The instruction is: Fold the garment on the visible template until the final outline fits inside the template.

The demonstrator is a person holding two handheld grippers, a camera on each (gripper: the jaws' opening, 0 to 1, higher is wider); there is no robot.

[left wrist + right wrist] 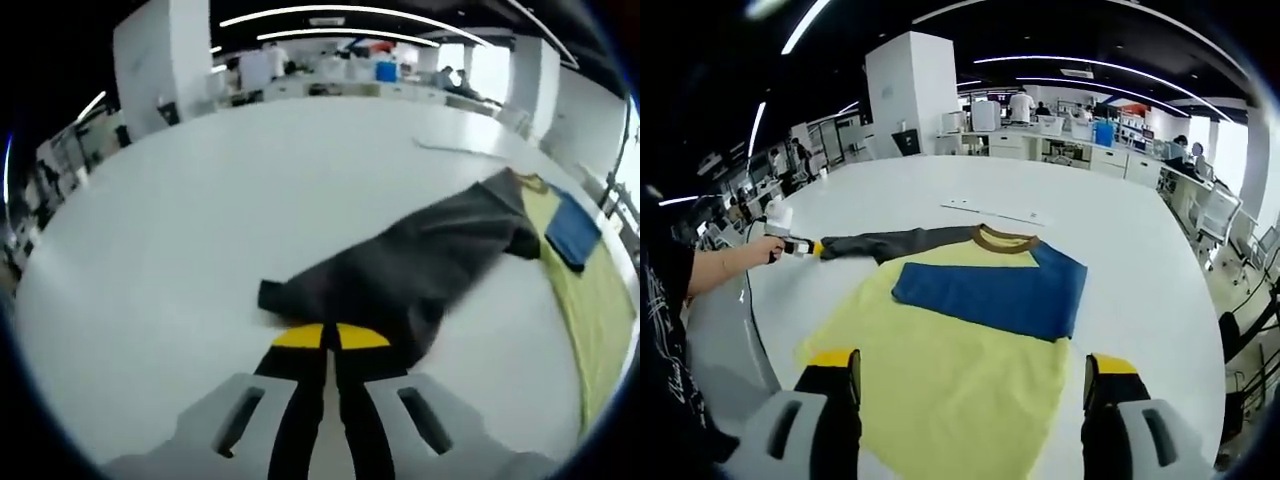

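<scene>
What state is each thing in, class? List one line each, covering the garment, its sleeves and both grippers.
Garment: spread flat on white table, not yet folded small.
Grey sleeve: stretched out sideways, cuff pinched.
Blue sleeve: folded across the chest.
Left gripper: jaws shut on grey sleeve.
Right gripper: jaws open, holding nothing.

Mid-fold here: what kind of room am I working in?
Probably an open-plan lab or office: a big white table holds the shirt, with ceiling strip lights and cluttered workbenches behind.

Pale yellow garment (940,370) with a blue sleeve (995,297), a dark grey sleeve (895,243), and a brown collar (1003,238) on the white tabletop (1110,230); black tongs (970,385), yellow-tipped, seemingly grey-bodied.
</scene>
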